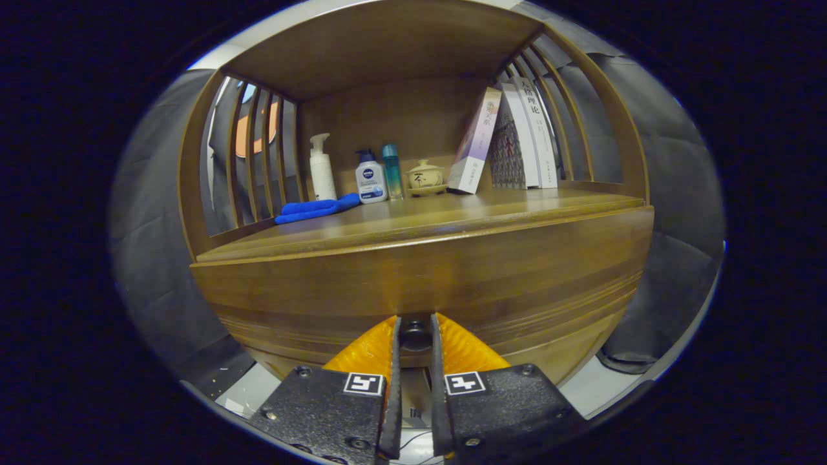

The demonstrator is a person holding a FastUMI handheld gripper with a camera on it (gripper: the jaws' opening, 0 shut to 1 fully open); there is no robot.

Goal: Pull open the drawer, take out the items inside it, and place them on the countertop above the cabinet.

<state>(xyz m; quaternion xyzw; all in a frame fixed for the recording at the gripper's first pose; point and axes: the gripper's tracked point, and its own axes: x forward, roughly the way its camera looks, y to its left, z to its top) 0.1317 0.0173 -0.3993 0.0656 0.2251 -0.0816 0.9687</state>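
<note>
Gripper view: gripper [415,336] sits low against the front of the wooden cabinet [420,284], its two fingers [394,361] closed in tight on the dark round drawer knob [415,337], one on each side and pressing it. Drawer front [517,303] looks flush with the cabinet. Countertop [452,216] above carries a blue cloth [316,208] at its left, then a white pump bottle [321,168], a white bottle with a blue cap [370,177], a slim teal bottle [391,171], a small lidded cup on a saucer [425,176] and leaning books [510,139] at the right.

The hand-held gripper [415,332] is level, its two fingers nearly closed and parallel.
</note>
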